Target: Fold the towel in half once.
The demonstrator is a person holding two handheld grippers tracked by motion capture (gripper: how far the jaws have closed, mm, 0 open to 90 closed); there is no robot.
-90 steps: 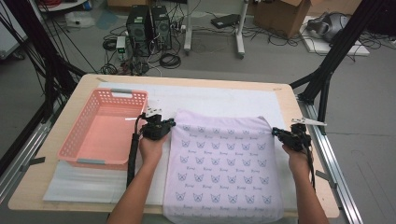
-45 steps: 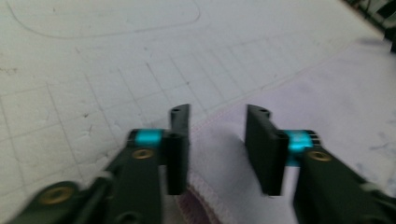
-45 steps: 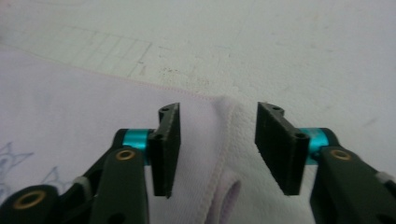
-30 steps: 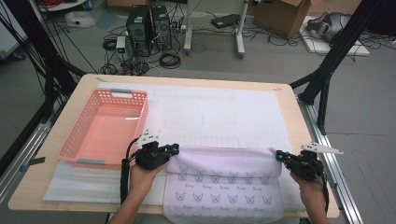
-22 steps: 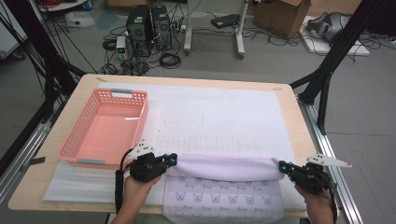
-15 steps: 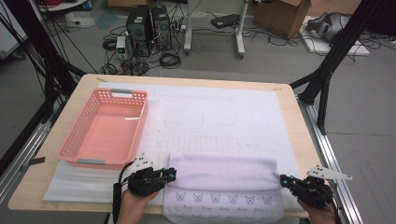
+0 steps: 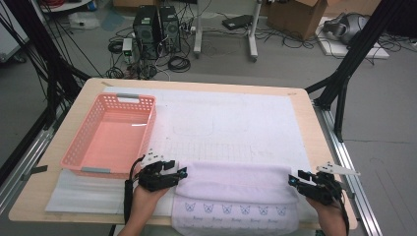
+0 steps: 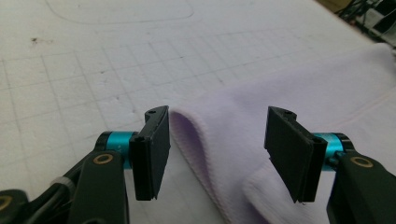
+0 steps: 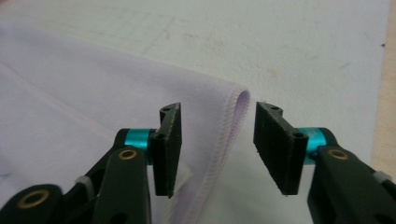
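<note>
the lilac cloth (image 7: 236, 194) lies folded over on itself at the near edge of the table (image 7: 314, 132), on the white gridded mat (image 7: 231, 123). its long axis runs across the table, left to right, from one gripper to the other; the rounded fold faces the far side and the loose edges point toward the person. below the folded-over layer a strip of the lower layer shows a row of small blue printed motifs, each with a word under it — too small to read. no other writing can be made out on the cloth or the mat beyond faint pencilled lines.

the left gripper (image 8: 215, 154) sits at the cloth's left end, and its jaws have just been opening: they stand spread, with the folded hem of the cloth lying between them but neither pad pressing on it. the right gripper (image 9: 217, 149) is at the right end, just inside the table's right edge, its jaws likewise just opened and standing apart — the stitched corner of the fold lies between them, free of both pads. in the high view both hands rest low at the near edge.

a pink plastic basket (image 7: 110, 135) stands on the left part of the table, its long axis running away from the person, just beyond the left gripper.
</note>
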